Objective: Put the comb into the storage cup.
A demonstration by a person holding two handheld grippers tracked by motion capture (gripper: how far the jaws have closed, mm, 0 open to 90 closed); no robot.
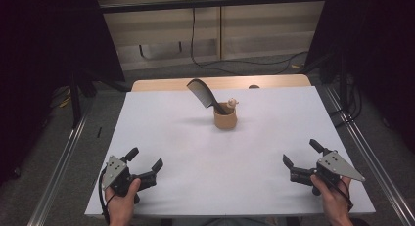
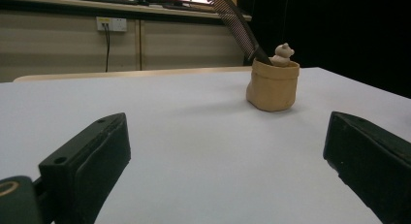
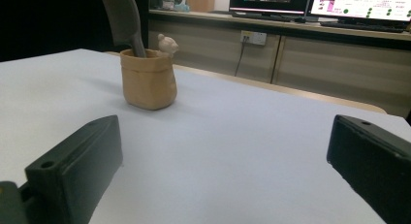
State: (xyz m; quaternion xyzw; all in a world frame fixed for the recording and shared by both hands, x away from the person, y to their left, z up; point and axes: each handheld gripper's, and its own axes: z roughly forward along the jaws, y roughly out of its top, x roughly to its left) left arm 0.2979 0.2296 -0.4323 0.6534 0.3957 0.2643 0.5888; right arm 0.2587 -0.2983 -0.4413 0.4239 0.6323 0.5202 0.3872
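Observation:
A tan pouch-shaped holder (image 1: pixel 225 119) (image 2: pixel 272 84) (image 3: pixel 147 80) stands upright on the white table (image 1: pixel 195 147), toward its far middle. A black comb (image 1: pixel 201 93) (image 2: pixel 235 19) (image 3: pixel 122 18) leans out of it to the left, and a small beige bear figure (image 1: pixel 232 103) (image 2: pixel 282 54) (image 3: pixel 166 44) pokes above its rim. My left gripper (image 1: pixel 145 159) (image 2: pixel 223 156) rests open near the front left corner, nothing between its jaws. My right gripper (image 1: pixel 301 153) (image 3: pixel 223 161) rests open near the front right corner, also with nothing in it. Both are far from the holder.
The wooden tabletop edge (image 1: pixel 220 82) shows beyond the white sheet. Metal rails (image 1: pixel 58 162) run along both sides of the table. A cable (image 1: pixel 193 35) hangs on the back wall, and monitors (image 3: pixel 358 3) stand on a counter behind.

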